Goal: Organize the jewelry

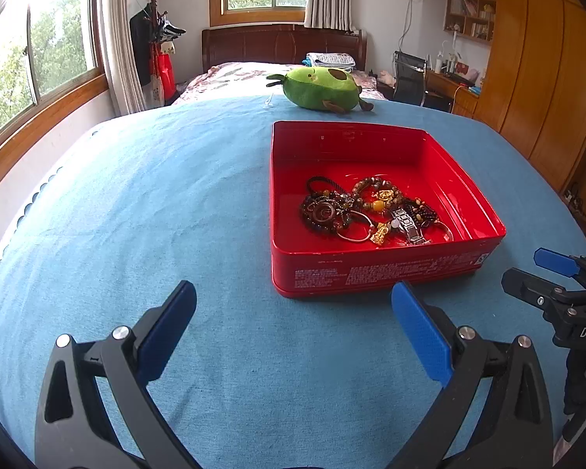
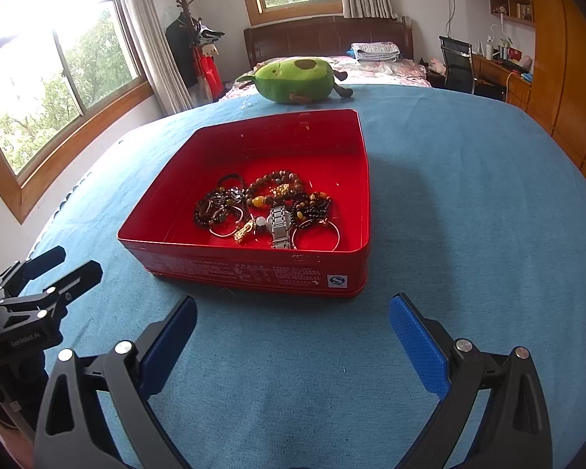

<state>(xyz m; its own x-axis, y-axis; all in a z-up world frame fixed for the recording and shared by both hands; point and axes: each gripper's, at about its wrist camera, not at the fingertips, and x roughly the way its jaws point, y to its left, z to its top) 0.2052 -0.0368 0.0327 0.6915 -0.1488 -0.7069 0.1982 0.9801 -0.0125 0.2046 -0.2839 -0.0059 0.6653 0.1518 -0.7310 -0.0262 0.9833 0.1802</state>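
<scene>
Both grippers, left (image 1: 293,297) and right (image 2: 293,308), gape empty before the red tin (image 2: 254,269); its tangled jewelry (image 2: 267,209) looks light and slippery—pinch the watch (image 2: 280,226) band.

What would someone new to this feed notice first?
The red tin in the middle of the blue cloth, with a tangled heap of jewelry on its floor: bead bracelets, bangles and a metal watch. Behind it lies a green avocado plush. Both grippers, left and right, are open and empty just short of the tin.
</scene>
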